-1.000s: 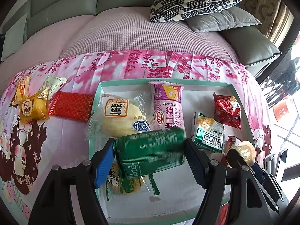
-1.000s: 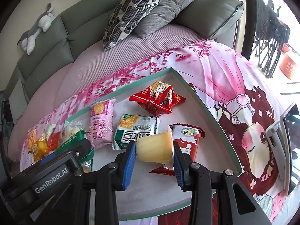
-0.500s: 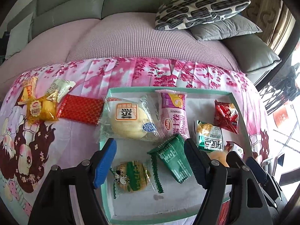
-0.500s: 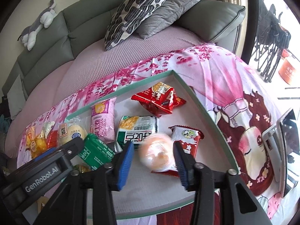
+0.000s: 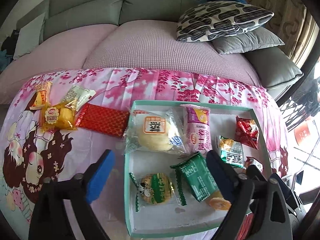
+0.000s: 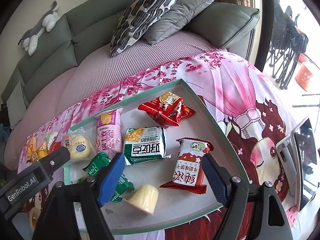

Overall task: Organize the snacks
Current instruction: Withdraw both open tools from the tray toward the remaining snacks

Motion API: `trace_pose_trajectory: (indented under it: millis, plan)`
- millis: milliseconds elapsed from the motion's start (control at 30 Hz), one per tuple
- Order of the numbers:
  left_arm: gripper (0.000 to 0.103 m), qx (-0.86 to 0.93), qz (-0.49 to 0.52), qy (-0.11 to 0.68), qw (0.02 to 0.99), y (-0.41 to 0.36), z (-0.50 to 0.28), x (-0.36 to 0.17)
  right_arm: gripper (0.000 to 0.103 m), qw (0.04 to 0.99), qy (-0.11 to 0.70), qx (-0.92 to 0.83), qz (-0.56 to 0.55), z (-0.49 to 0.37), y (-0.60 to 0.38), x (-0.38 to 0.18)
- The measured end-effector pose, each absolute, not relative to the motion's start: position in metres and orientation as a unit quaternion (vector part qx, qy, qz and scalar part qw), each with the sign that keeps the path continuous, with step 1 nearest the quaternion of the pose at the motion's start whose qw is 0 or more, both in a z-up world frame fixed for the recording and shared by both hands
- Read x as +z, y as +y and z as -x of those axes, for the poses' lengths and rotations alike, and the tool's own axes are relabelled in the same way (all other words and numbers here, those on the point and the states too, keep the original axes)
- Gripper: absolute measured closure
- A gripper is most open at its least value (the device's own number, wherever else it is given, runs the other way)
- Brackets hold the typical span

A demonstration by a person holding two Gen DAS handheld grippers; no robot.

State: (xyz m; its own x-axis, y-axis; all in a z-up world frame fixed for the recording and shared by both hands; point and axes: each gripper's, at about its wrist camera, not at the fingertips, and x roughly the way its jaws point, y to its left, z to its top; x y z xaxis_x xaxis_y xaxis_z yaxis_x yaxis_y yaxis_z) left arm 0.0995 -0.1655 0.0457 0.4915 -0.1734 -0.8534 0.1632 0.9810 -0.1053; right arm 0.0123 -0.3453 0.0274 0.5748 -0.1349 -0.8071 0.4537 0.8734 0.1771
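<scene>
Snacks (image 5: pixel 198 178) in tray (image 5: pixel 128 190), both tools (image 5: pixel 160 178) (image 6: pixel 163 177) opening — nothing gripped

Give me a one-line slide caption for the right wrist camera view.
Right claw, jaws opening, above a yellow jelly cup lying on its side among packaged snacks in the teal-rimmed tray.

Snacks (image 5: pixel 154 134) in tray (image 5: pixel 128 204); others left, on cloth (image 5: pixel 84 152).

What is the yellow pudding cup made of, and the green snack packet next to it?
The yellow pudding cup looks like thin, slightly see-through plastic: smooth, molded, with a flared rim. The green snack packet looks like glossy plastic film: it crinkles, shines, and has zigzag-cut sealed ends. A foil lining is possible, but I cannot tell.
</scene>
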Motion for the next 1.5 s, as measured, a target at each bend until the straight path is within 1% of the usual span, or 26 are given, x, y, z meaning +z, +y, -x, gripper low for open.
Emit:
trace_pose_trajectory:
  millis: [67, 133, 433, 467, 533, 567, 600, 1033, 1233, 1367, 1500]
  plan:
    - [0.009, -0.089, 0.003, 0.493, 0.866, -0.161, -0.1, 0.045, 0.015, 0.868, 0.428, -0.171, -0.186, -0.012, -0.346, 0.027]
    - [0.009, -0.082, 0.003, 0.493, 0.866, -0.156, -0.101, 0.044, 0.013, 0.867, 0.428, -0.172, -0.188, -0.012, -0.347, 0.027]
    - [0.009, -0.058, 0.004, 0.493, 0.868, -0.14, -0.103, 0.04, 0.013, 0.867, 0.437, -0.162, -0.177, -0.017, -0.341, 0.024]
    - [0.008, -0.055, 0.003, 0.492, 0.869, -0.139, -0.103, 0.04, 0.01, 0.868, 0.437, -0.161, -0.176, -0.018, -0.339, 0.024]
    - [0.005, -0.05, -0.004, 0.487, 0.872, -0.137, -0.104, 0.039, 0.0, 0.87, 0.434, -0.159, -0.172, -0.018, -0.336, 0.024]
    - [0.002, -0.048, -0.007, 0.484, 0.873, -0.136, -0.104, 0.038, 0.0, 0.871, 0.434, -0.158, -0.168, -0.019, -0.335, 0.024]
    - [0.001, -0.047, -0.009, 0.482, 0.875, -0.134, -0.103, 0.038, 0.0, 0.871, 0.435, -0.158, -0.166, -0.02, -0.334, 0.024]
    - [0.001, -0.026, -0.022, 0.49, 0.871, -0.105, -0.105, 0.03, 0.0, 0.875, 0.443, -0.145, -0.132, -0.031, -0.307, 0.027]
    - [0.001, -0.015, -0.024, 0.487, 0.873, -0.081, -0.103, 0.032, 0.0, 0.878, 0.447, -0.128, -0.112, -0.036, -0.28, 0.035]
    - [0.001, 0.007, -0.047, 0.489, 0.871, -0.063, -0.103, 0.026, 0.0, 0.88, 0.453, -0.108, -0.096, -0.04, -0.257, 0.039]
    - [0.001, 0.019, -0.042, 0.498, 0.866, -0.042, -0.102, 0.02, 0.0, 0.885, 0.45, -0.089, -0.086, -0.043, -0.235, 0.043]
